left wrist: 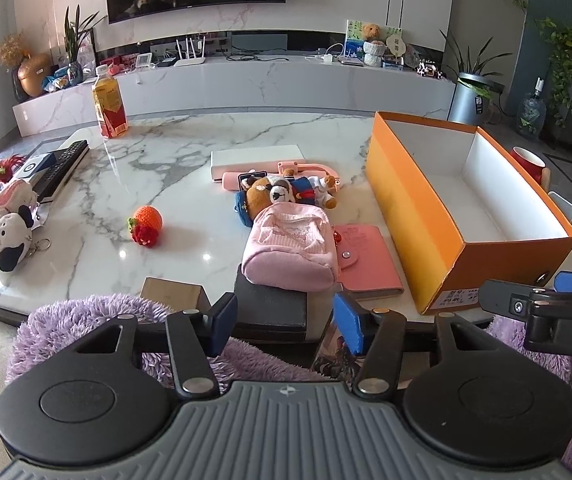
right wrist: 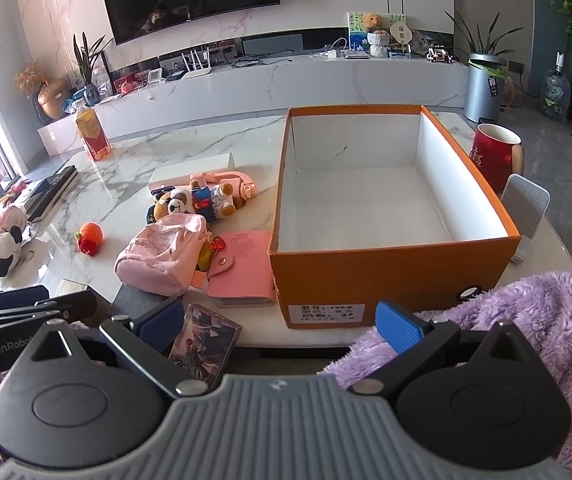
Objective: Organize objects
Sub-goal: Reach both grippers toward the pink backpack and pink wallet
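On the marble table (left wrist: 166,152), an orange box (right wrist: 390,276) sits right of a pink pouch (left wrist: 290,246), pink wallet (left wrist: 366,260) and stuffed dogs (left wrist: 286,192); both the left gripper (left wrist: 284,322) and right gripper (right wrist: 282,326) hang open near the front edge, holding nothing.

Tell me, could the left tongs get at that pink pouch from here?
Probably yes: the left tongs are open, and the pink pouch sits just ahead on a dark box with nothing between them.
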Demonstrator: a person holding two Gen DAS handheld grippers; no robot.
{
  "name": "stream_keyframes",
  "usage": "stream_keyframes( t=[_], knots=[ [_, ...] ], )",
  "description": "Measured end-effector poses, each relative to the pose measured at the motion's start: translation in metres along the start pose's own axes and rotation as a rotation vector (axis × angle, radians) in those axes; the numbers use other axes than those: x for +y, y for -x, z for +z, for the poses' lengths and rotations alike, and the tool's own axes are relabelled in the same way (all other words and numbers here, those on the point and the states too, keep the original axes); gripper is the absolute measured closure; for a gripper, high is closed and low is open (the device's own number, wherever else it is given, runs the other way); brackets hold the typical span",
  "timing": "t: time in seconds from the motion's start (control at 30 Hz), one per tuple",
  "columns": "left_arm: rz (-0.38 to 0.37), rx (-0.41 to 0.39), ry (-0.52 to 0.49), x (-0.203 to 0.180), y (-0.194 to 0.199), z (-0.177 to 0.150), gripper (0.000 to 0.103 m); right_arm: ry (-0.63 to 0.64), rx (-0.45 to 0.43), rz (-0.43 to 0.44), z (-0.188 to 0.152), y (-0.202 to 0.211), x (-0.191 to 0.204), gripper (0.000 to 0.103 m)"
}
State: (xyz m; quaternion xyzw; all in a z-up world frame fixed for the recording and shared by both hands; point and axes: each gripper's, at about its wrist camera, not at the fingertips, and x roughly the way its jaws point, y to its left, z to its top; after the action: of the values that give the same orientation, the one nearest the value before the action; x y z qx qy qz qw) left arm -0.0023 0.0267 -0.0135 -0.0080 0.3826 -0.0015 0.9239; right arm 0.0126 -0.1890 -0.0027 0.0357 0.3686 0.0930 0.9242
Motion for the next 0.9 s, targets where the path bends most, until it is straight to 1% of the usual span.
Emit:
stream_keyframes(
  t=[0.1,0.13,0.17,0.2,0.23,0.27,0.33,0.43,0.5,0.57,0.63,0.67,0.7,0.77,0.87,0.9],
  knots=[
    [-0.012,0.009,-0.013,0.004,-0.002,0.001,0.05,0.001,0.006,0.021,0.0,-0.005,0.002,0.001],
    [-0.015,0.011,-0.02,0.004,-0.003,0.002,0.055,0.006,0.01,0.03,0.001,-0.006,0.004,0.002],
    [-0.019,0.012,-0.027,0.005,-0.003,0.002,0.059,0.012,0.013,0.04,0.002,-0.008,0.005,0.004],
    [-0.026,0.014,-0.033,0.005,-0.004,0.003,0.061,0.016,0.014,0.051,0.003,-0.01,0.007,0.009],
    [-0.032,0.016,-0.036,0.006,-0.006,0.004,0.063,0.021,0.019,0.063,0.004,-0.013,0.009,0.02],
    [-0.041,0.019,-0.036,0.007,-0.008,0.006,0.065,0.027,0.027,0.079,0.006,-0.016,0.012,0.028],
    [-0.071,0.028,-0.028,0.012,-0.013,0.01,0.068,0.042,0.039,0.109,0.01,-0.022,0.018,0.032],
    [-0.096,0.032,-0.007,0.02,-0.022,0.019,0.068,0.086,0.047,0.147,0.015,-0.032,0.029,0.047],
    [-0.101,0.034,0.005,0.025,-0.028,0.026,0.068,0.113,0.05,0.161,0.02,-0.04,0.037,0.051],
    [-0.115,0.044,0.013,0.029,-0.036,0.032,0.068,0.141,0.053,0.177,0.025,-0.049,0.045,0.06],
    [-0.124,0.055,0.019,0.032,-0.045,0.037,0.068,0.161,0.06,0.181,0.03,-0.059,0.051,0.062],
    [-0.127,0.059,0.021,0.033,-0.049,0.04,0.068,0.173,0.064,0.186,0.033,-0.065,0.055,0.067],
    [-0.134,0.062,0.022,0.034,-0.053,0.042,0.07,0.184,0.068,0.188,0.036,-0.071,0.058,0.069],
    [-0.163,0.069,0.019,0.033,-0.06,0.046,0.075,0.209,0.079,0.182,0.041,-0.084,0.063,0.078],
    [-0.201,0.076,-0.006,0.029,-0.073,0.05,0.081,0.248,0.101,0.165,0.045,-0.104,0.067,0.086],
    [-0.215,0.081,-0.021,0.027,-0.077,0.051,0.082,0.253,0.106,0.166,0.046,-0.109,0.067,0.086]
  ],
)
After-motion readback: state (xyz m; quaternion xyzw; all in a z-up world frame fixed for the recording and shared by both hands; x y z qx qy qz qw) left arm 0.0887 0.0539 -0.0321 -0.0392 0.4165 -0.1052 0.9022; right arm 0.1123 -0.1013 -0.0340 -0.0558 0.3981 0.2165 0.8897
